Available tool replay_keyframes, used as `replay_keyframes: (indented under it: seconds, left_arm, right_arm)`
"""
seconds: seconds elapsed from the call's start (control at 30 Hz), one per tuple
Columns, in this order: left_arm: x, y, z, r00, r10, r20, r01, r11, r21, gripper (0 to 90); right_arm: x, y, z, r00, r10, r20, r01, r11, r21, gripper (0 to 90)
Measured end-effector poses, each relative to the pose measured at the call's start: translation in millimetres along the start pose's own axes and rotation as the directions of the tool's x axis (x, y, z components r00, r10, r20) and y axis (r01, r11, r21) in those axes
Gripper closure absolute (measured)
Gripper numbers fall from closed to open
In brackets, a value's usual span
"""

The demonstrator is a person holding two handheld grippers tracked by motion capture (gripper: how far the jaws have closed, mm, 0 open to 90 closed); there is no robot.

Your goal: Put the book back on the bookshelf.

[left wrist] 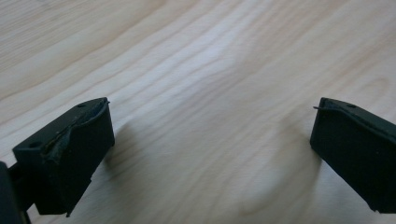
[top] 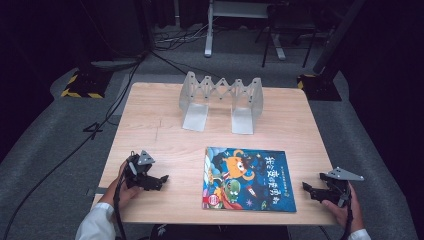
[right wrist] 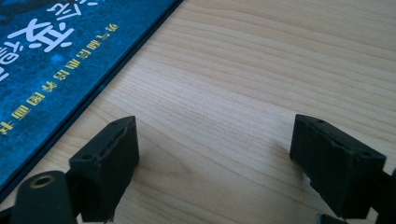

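A blue picture book (top: 248,179) with a cartoon cover lies flat near the table's front edge; its right edge (right wrist: 56,60) shows in the right gripper view. Behind it, at the table's far middle, stands a grey accordion-style book rack (top: 220,100). My left gripper (top: 161,181) rests low over the bare wood left of the book, its jaws wide apart with nothing between them (left wrist: 210,135). My right gripper (top: 307,189) sits just right of the book, pointing toward it, also open and empty (right wrist: 212,154).
The light wooden table (top: 150,130) stands on grey carpet. Cables trail over the floor at the left, and yellow-black striped stand bases (top: 82,85) sit beyond the far corners. A desk frame and chair legs (top: 240,30) stand at the back.
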State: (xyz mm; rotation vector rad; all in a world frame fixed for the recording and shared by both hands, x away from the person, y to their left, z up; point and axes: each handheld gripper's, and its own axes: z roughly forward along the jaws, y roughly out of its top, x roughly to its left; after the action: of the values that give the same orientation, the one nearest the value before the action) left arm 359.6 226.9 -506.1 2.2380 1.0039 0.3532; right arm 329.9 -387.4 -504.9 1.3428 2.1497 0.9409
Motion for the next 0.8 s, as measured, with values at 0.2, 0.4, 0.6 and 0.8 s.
replay_keyframes:
  seconds: [0.2,0.4,0.6,0.8]
  left_arm:
    - [-25.0,5.1,5.2,0.9898,0.110,0.090,-0.110,0.9939,-0.005,0.0]
    - [-47.9,11.7,11.4,0.9727,0.179,0.148,-0.179,0.9838,-0.013,0.4]
    - [-56.5,17.9,17.2,0.9731,0.176,0.149,-0.176,0.9842,-0.014,0.4]
    - [-67.8,24.0,22.9,0.9615,0.209,0.179,-0.209,0.9778,-0.020,0.4]
  right_arm:
    - [1.3,-0.1,-0.2,0.9995,-0.021,-0.025,0.021,1.000,0.000,16.2]
    - [8.0,3.4,-1.0,0.9976,-0.038,-0.058,0.038,0.999,0.004,26.4]
    - [35.6,19.0,-5.4,0.9849,-0.065,-0.160,0.061,0.998,-0.029,28.3]
    - [53.3,24.6,5.8,0.9740,-0.090,-0.208,0.091,0.996,-0.001,28.8]
